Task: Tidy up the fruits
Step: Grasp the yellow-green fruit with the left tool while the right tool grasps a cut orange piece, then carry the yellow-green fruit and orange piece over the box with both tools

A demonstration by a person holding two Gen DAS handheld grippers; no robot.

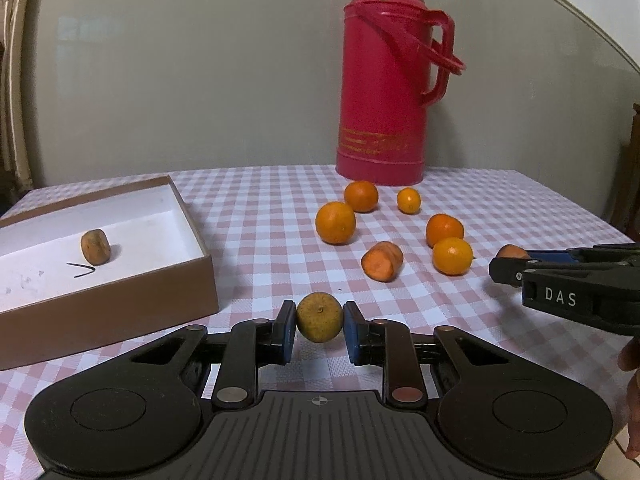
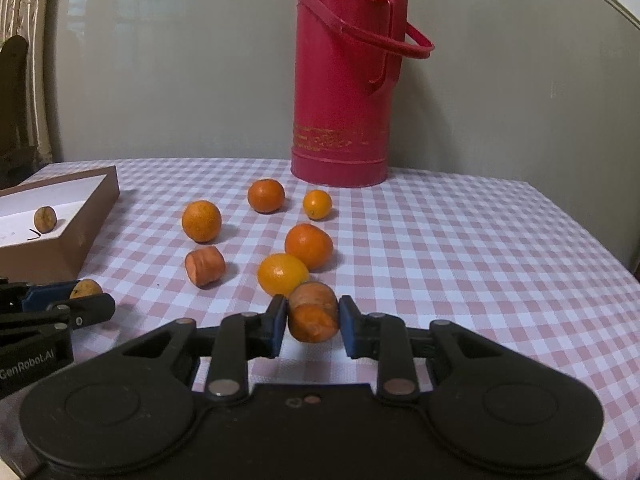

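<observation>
My left gripper [image 1: 319, 323] is shut on a small brownish-yellow fruit [image 1: 319, 322], held just above the checked cloth beside the brown box [image 1: 120, 300]. In the right wrist view my right gripper [image 2: 313, 318] is shut on a carrot chunk [image 2: 312, 312]. The left gripper [image 2: 86, 300] shows at that view's left edge, the right gripper [image 1: 508, 266] at the left wrist view's right edge. Several oranges [image 1: 335, 222] [image 2: 201, 221] and another carrot chunk [image 1: 382, 267] [image 2: 205, 266] lie loose mid-table. One brown fruit piece [image 1: 95, 246] sits inside the box.
A tall red thermos [image 1: 382, 80] [image 2: 340, 80] stands at the back of the table against the wall. The pink checked tablecloth [image 2: 480, 260] stretches bare to the right. A person's fingers [image 1: 632, 400] show at the right edge.
</observation>
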